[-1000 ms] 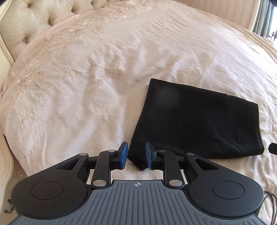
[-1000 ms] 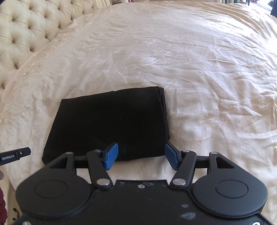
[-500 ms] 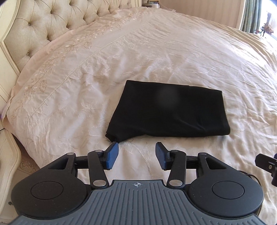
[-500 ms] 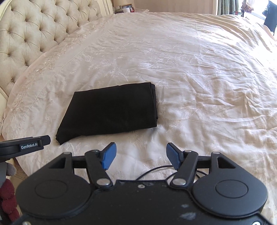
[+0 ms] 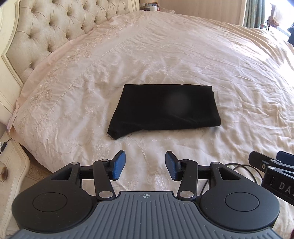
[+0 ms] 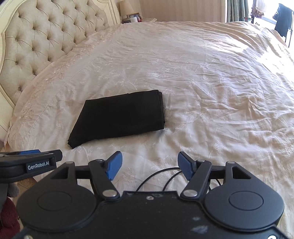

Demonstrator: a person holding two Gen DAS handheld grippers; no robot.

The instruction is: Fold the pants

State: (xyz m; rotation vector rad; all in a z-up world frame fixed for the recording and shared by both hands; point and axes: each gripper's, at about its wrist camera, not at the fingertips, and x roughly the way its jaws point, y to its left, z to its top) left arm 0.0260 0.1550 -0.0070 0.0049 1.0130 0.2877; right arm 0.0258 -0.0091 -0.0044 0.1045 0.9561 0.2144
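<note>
Black pants [image 5: 163,108] lie folded into a flat rectangle on the cream bedspread, one corner poking toward me at the lower left; they also show in the right wrist view [image 6: 119,119]. My left gripper [image 5: 145,166] hovers open above the bed's near edge, well short of the pants, with nothing between its blue pads. My right gripper [image 6: 148,166] is open too, wider, nothing between its pads, pulled back to the pants' right. Each gripper's tip shows at the edge of the other's view: the right [image 5: 272,165], the left [image 6: 31,158].
A tufted cream headboard [image 6: 46,36] runs along the left. The embroidered bedspread [image 5: 202,55] stretches far right and back. A bedside table [image 5: 11,165] stands at lower left, a far nightstand with a lamp [image 6: 128,11] behind. Black cables [image 6: 161,176] trail under my right gripper.
Both grippers have drawn back and up from the pants' near edge, so the folded pants look smaller and farther. The left jaws widened from nearly shut around the corner to open.
</note>
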